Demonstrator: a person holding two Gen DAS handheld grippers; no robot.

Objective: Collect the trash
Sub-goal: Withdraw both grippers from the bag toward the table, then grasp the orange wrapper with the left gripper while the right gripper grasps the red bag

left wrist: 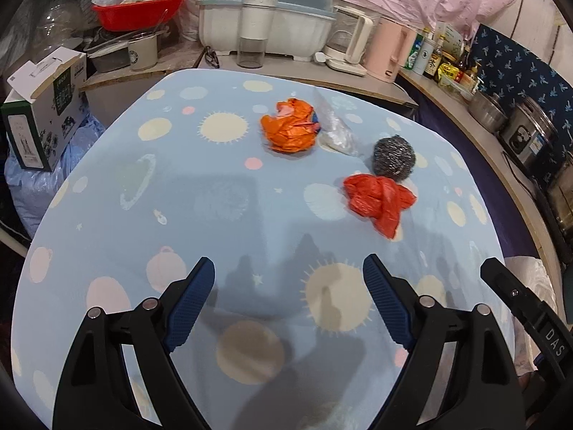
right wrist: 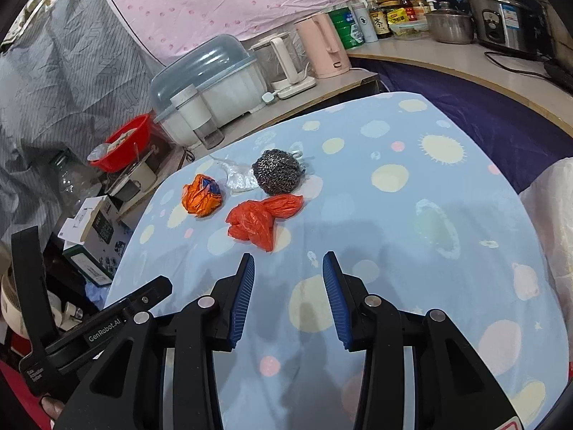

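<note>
Ribbed blue tool (left wrist: 288, 297) gaping empty, other tool (right wrist: 288, 294) half-parted empty, crinkled red plastic bag (left wrist: 379, 202), wiry scourer (left wrist: 393, 158)

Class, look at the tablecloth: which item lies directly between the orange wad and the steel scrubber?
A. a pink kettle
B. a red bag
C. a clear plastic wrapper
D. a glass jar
C: the clear plastic wrapper sits between the orange wad and the steel scrubber.

Black claws (left wrist: 288, 279) (right wrist: 288, 279) with ribbed blue pads, silver rivets.

A blue planet-print tablecloth (left wrist: 200, 215) bears an orange wrapper (left wrist: 290, 129), clear plastic (left wrist: 338, 134), steel scourer (left wrist: 393, 159) and red bag (left wrist: 379, 200).
</note>
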